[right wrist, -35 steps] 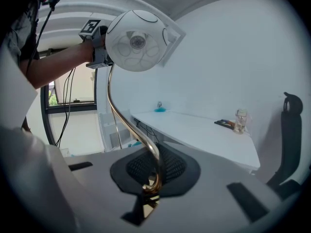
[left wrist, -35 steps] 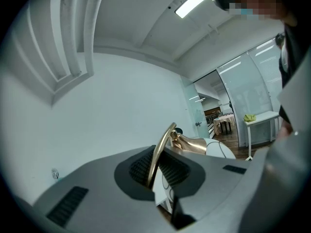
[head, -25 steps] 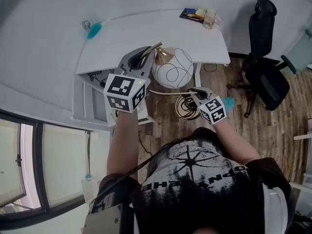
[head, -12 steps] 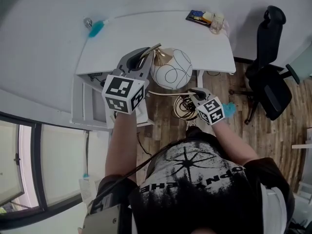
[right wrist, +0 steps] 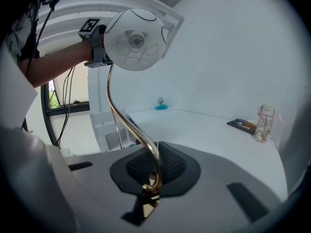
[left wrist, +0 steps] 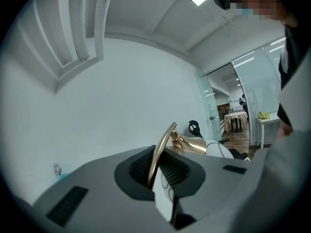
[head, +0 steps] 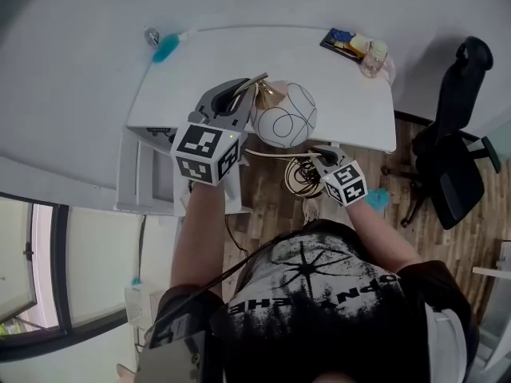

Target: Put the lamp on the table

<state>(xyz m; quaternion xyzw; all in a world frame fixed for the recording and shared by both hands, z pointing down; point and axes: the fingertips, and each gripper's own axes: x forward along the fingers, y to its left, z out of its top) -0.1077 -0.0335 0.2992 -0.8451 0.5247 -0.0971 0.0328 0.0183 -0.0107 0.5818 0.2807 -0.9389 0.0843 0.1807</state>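
Head view alone takes in the whole layout: the lamp (head: 283,118) hangs in the air at the near edge of the white table (head: 239,62), not resting on it, carried between the left gripper (head: 233,102) and the right gripper (head: 322,153), with a coiled cable (head: 302,175) on the wooden floor (head: 275,202) below and an office chair (head: 459,158) well apart to the right. Left gripper view adds what that overview cannot show: the jaws of the left gripper (left wrist: 156,169) are pinched narrow on the thin gold stem (left wrist: 160,152), just below the gold cap (left wrist: 192,144) that meets the white globe shade (left wrist: 218,149). Right gripper view shows the right gripper (right wrist: 153,171) likewise clamped on the stem (right wrist: 124,120), lower down, from where it curves up to the globe shade (right wrist: 135,40) overhead; behind, it shows the tabletop (right wrist: 204,127) at a low angle. On that tabletop, at the far right corner, stands a clear bottle (right wrist: 264,123) beside a dark flat thing (right wrist: 242,124); the bottle looks mostly empty, though it is too small to say for sure. A blue brush (right wrist: 160,107) lies at the far left corner.
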